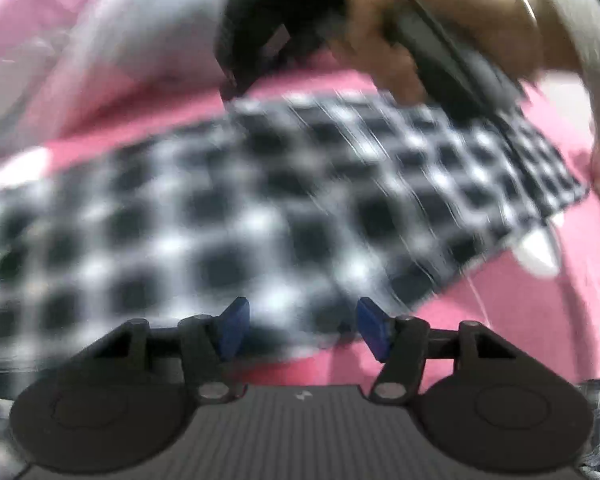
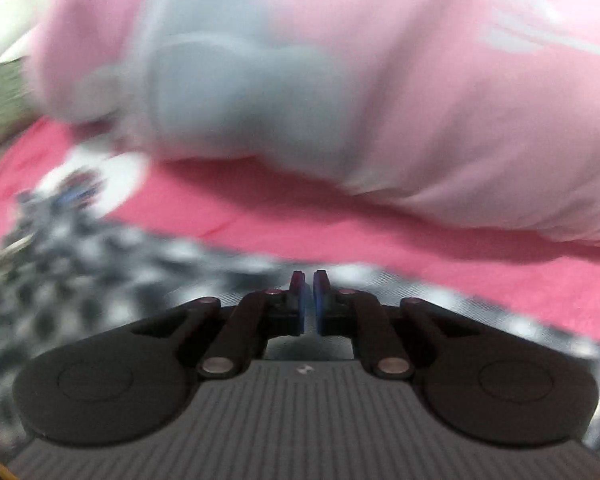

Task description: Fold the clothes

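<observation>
**Checked shirt on the pink bed, both views blurry**

I've got the black-and-white checked garment (image 1: pixel 228 208) spread flat on the pink sheet (image 1: pixel 512 300). My left gripper (image 1: pixel 302 330) hangs over its near edge, jaws apart, nothing between them. My right gripper (image 2: pixel 309 300) is clenched just above the cloth's edge; can't tell if it's pinching any. A pale pink pillow (image 2: pixel 440 100) sits behind.

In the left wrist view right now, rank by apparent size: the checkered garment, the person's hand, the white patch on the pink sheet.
1. checkered garment
2. hand, though nearness to the camera may enlarge it
3. white patch
</observation>
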`<state>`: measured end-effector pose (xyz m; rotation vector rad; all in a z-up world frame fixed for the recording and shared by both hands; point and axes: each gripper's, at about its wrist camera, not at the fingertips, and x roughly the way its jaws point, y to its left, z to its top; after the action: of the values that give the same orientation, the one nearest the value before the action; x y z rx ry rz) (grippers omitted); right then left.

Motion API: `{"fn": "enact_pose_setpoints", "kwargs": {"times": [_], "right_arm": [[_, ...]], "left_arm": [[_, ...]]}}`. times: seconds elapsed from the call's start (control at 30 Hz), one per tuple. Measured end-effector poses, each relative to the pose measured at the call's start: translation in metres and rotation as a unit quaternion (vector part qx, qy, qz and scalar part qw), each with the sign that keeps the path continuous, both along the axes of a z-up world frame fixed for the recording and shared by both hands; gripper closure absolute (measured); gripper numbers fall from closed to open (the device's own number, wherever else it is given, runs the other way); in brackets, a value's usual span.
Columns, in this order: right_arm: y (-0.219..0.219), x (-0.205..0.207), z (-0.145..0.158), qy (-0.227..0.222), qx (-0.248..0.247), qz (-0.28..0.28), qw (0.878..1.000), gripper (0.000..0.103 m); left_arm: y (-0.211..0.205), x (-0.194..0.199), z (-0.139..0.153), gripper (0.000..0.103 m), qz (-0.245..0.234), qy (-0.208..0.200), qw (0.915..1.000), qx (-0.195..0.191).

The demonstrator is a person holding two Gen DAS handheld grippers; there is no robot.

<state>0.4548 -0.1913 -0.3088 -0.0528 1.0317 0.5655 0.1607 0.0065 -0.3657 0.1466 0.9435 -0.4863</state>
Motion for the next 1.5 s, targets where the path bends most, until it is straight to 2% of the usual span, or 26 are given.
{"fn": "enact_pose_setpoints", "kwargs": {"times": [0.07,0.13,0.2,0.27,0.3,0.33,0.4,0.53,0.6,0.63,0.73,0.8,0.87,0.93,1.0,1.03,1.13,1.2,1.23,1.37,1.43,1.47,1.5], "right_arm": [[0.016,0.007,-0.010,0.021,0.013,0.033,0.999,0.098],[0.056,0.010,-0.027,0.040,0.014,0.055,0.998,0.100],[0.076,0.020,-0.047,0.028,0.009,0.034,0.999,0.103],[0.078,0.021,-0.042,-0.009,0.010,0.005,1.000,0.103],[0.080,0.018,-0.037,-0.028,-0.007,0.000,1.000,0.103],[0.088,0.009,-0.026,-0.040,-0.018,0.011,0.999,0.098],[0.102,-0.008,-0.005,-0.035,-0.019,0.050,0.998,0.098],[0.143,-0.007,-0.011,0.020,0.018,0.097,0.995,0.098],[0.164,0.010,-0.031,0.046,0.011,0.102,0.994,0.101],[0.173,0.017,-0.036,0.048,0.007,0.097,0.994,0.103],[0.176,0.012,0.000,-0.005,0.007,0.048,0.999,0.103],[0.174,0.007,0.015,-0.034,-0.024,0.038,0.998,0.098],[0.175,0.000,0.023,-0.013,-0.011,0.067,0.998,0.098],[0.209,-0.004,0.009,0.010,-0.003,0.099,0.995,0.098],[0.243,-0.007,-0.006,0.034,0.005,0.130,0.991,0.099],[0.256,-0.006,-0.013,0.034,0.008,0.136,0.990,0.103],[0.262,0.014,-0.017,-0.008,0.030,0.085,0.996,0.103],[0.256,0.020,-0.009,-0.001,0.050,0.048,0.998,0.103],[0.253,0.017,-0.003,0.002,0.056,0.042,0.998,0.098],[0.243,-0.015,0.019,0.024,0.110,0.100,0.989,0.098],[0.273,-0.015,0.001,0.033,0.100,0.117,0.988,0.098],[0.287,-0.008,-0.010,0.036,0.089,0.109,0.989,0.103],[0.307,0.002,-0.022,0.034,0.085,0.087,0.992,0.103]], "left_arm": [[0.019,0.025,0.002,0.041,0.023,-0.002,0.9996,0.016],[0.050,0.023,-0.007,0.043,0.052,0.025,0.9972,0.048],[0.070,0.030,-0.019,0.042,0.069,0.048,0.9954,0.046],[0.078,0.022,-0.014,0.042,0.063,0.040,0.9963,0.042],[0.081,0.017,-0.012,0.042,0.059,0.036,0.9968,0.039],[0.088,0.018,-0.009,0.042,0.056,0.035,0.9973,0.032],[0.104,0.013,0.000,0.043,0.062,0.031,0.9975,0.012],[0.108,0.031,0.000,0.043,0.092,0.017,0.9955,0.013],[0.103,0.068,-0.023,0.043,0.114,0.050,0.9917,0.030],[0.104,0.072,-0.025,0.043,0.115,0.053,0.9916,0.029],[0.108,0.076,-0.027,0.042,0.111,0.054,0.9922,0.020],[0.116,0.075,-0.021,0.045,0.111,0.051,0.9924,0.010],[0.125,0.067,-0.013,0.045,0.119,0.044,0.9919,0.001],[0.138,0.069,-0.011,0.045,0.136,0.032,0.9902,0.007],[0.148,0.075,-0.020,0.045,0.148,0.060,0.9871,0.015],[0.149,0.075,-0.023,0.045,0.142,0.059,0.9880,0.017],[0.148,0.076,-0.024,0.042,0.131,0.052,0.9898,0.021],[0.147,0.078,-0.023,0.042,0.129,0.049,0.9902,0.023],[0.148,0.079,-0.022,0.042,0.130,0.050,0.9901,0.020],[0.151,0.084,-0.021,0.042,0.128,0.056,0.9901,0.012],[0.151,0.093,-0.024,0.042,0.121,0.052,0.9911,0.018],[0.150,0.094,-0.024,0.042,0.117,0.049,0.9916,0.022],[0.148,0.089,-0.021,0.042,0.115,0.047,0.9919,0.025]]}}
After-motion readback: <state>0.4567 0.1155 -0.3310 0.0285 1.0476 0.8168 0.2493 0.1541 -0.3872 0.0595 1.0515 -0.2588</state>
